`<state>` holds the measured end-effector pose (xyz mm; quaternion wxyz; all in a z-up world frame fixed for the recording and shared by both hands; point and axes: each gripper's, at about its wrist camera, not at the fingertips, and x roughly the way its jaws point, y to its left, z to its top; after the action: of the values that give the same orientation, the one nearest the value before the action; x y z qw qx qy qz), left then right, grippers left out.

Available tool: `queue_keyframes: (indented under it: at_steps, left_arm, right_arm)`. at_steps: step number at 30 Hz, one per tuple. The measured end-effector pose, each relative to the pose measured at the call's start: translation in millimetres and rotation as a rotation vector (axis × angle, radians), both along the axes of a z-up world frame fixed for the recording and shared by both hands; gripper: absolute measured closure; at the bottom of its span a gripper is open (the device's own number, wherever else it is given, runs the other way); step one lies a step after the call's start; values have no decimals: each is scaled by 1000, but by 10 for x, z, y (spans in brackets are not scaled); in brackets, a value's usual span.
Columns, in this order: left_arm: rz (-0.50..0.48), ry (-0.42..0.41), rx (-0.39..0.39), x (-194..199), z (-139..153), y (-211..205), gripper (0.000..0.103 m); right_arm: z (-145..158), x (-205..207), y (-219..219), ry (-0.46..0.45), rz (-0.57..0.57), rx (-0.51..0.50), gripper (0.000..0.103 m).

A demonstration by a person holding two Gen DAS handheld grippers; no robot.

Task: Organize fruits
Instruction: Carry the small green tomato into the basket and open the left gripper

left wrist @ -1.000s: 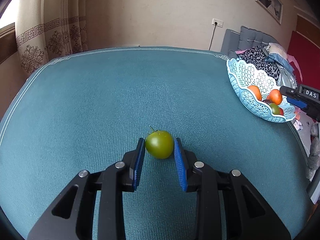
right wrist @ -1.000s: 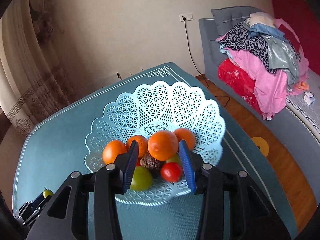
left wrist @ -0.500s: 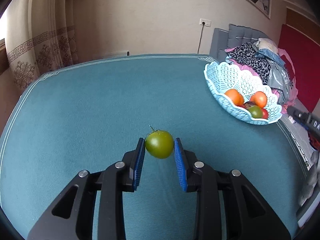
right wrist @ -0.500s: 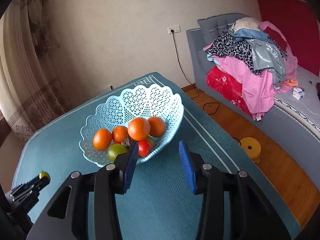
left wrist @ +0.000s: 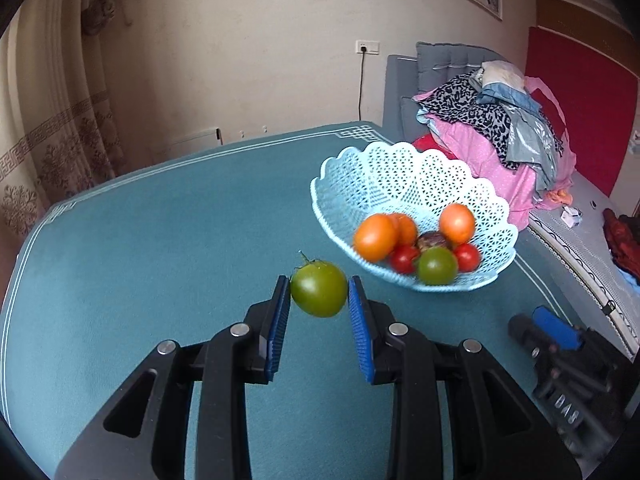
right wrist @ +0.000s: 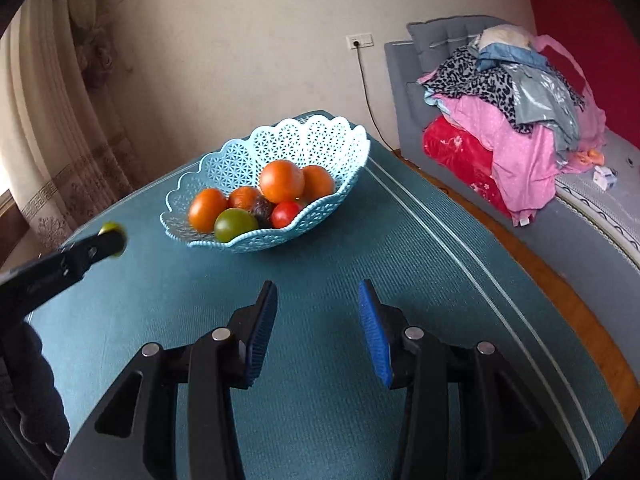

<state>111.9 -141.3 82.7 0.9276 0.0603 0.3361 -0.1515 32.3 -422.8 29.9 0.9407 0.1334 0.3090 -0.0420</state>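
L gripper (left wrist: 319, 294) pinches green tomato (left wrist: 319, 289); L view only shows stem. R gripper (right wrist: 318, 304) spread, empty; basket (right wrist: 320, 136) ahead-left.

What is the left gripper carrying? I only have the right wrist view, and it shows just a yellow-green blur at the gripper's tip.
Observer: A green tomato with its stalk on, clamped between the blue pads of the left gripper.
Reviewer: Is it over the basket?
Observer: It appears not. In the left wrist view the basket lies ahead and to the right of the fingertips.
Reviewer: I count one red tomato in there.
Observer: The left wrist view shows two red tomatoes, one on either side of a second green fruit.
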Motion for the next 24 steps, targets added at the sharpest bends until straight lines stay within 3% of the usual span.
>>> queue_keyframes:
  at_steps: [8,20,23,24]
  left_arm:
    - [-64,-9,-14,208,98,-356,73]
    - [-88,26,10,464,2,-585,73]
    - [-98,44,5,486,-45,-619,68]
    - [-99,48,8,489,-50,-629,52]
  right_arm:
    - [-69,3,-69,20,9,65,60]
    - [-99,27,-69,30,18,66,59]
    - [-92,28,-70,28,13,61,49]
    - [-90,29,-66,27,13,59,49]
